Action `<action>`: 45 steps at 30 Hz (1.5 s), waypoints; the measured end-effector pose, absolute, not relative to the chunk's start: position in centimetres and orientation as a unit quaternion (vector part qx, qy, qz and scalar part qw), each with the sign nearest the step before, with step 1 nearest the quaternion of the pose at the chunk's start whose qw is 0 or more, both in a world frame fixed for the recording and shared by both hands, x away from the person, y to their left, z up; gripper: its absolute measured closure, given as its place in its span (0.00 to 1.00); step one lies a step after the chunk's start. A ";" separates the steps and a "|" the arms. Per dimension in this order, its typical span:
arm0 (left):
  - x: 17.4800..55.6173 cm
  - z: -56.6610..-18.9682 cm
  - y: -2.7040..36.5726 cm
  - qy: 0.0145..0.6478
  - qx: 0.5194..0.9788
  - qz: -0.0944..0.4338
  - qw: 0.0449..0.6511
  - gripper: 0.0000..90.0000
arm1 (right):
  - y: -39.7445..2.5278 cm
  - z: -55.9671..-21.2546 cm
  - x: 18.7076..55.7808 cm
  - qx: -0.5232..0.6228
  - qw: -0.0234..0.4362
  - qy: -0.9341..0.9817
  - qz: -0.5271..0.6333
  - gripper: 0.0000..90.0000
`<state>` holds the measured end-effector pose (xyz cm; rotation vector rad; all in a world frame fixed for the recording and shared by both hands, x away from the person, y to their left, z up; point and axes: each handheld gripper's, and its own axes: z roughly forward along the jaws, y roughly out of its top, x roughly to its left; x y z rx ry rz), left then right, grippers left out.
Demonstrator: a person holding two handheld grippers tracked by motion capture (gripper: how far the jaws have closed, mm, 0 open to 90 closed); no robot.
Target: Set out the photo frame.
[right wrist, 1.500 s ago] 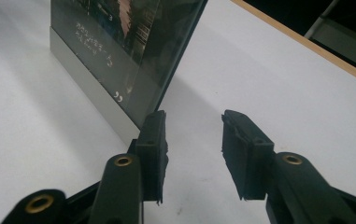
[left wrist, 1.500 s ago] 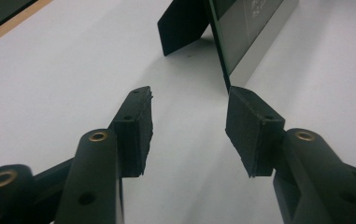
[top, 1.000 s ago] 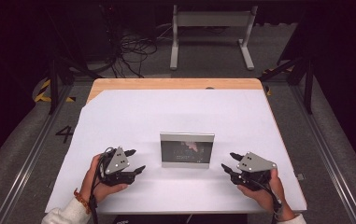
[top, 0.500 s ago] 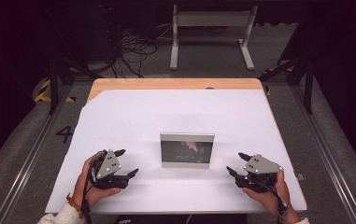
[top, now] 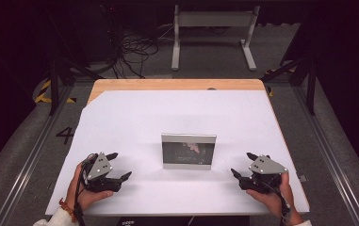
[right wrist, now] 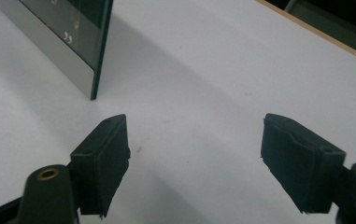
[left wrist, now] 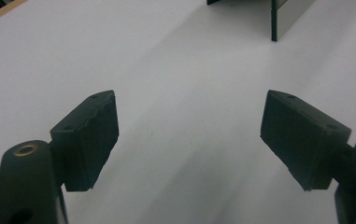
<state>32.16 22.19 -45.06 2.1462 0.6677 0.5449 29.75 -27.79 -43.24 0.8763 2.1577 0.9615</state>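
A silver-framed picture frame point(top: 188, 150) stands upright near the middle of the white table point(top: 177, 113), its dark glass facing me. My left gripper point(top: 119, 165) rests open at the front left, well to the left of the frame. My right gripper point(top: 243, 165) rests open at the front right, a short way right of the frame. In the left gripper view the frame's edge point(left wrist: 278, 18) sits far ahead at the top right, beyond the open gripper point(left wrist: 189, 140). In the right gripper view the frame point(right wrist: 73, 42) stands at the upper left, just beyond the open gripper point(right wrist: 196, 158).
A wooden strip point(top: 177, 84) runs along the table's far edge. Beyond the table stand a grey metal stand point(top: 212, 33) and loose cables point(top: 134, 52) on the floor. Metal rails point(top: 328, 150) flank the table on both sides.
Both hands have drawn back toward the front edge of the table and slightly outward. Both grippers stay open. The frame has not moved.
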 end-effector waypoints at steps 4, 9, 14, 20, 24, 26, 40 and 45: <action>32.3 -45.4 22.9 0.282 0.843 0.208 0.407 0.22 | -28.2 -44.0 30.1 0.341 0.303 0.814 0.359 0.23; 32.4 -45.7 22.9 0.290 0.840 0.200 0.412 0.21 | -28.2 -44.4 30.3 0.345 0.292 0.815 0.362 0.21; 32.3 -45.6 22.8 0.290 0.840 0.202 0.412 0.20 | -27.9 -44.4 30.2 0.341 0.290 0.816 0.366 0.19; 32.1 -45.4 22.9 0.291 0.836 0.206 0.416 0.20 | -27.8 -44.1 30.2 0.339 0.296 0.813 0.369 0.19; 32.1 -45.3 22.8 0.293 0.833 0.210 0.420 0.19 | -27.7 -44.1 30.0 0.337 0.298 0.813 0.370 0.19; 32.2 -45.2 22.7 0.290 0.834 0.211 0.418 0.19 | -27.7 -44.1 29.9 0.338 0.298 0.813 0.369 0.19; 32.3 -45.3 22.5 0.291 0.834 0.214 0.417 0.17 | -27.8 -44.0 29.9 0.338 0.302 0.812 0.368 0.19; 32.3 -45.3 22.5 0.291 0.834 0.213 0.417 0.16 | -27.9 -44.0 29.9 0.340 0.302 0.810 0.369 0.19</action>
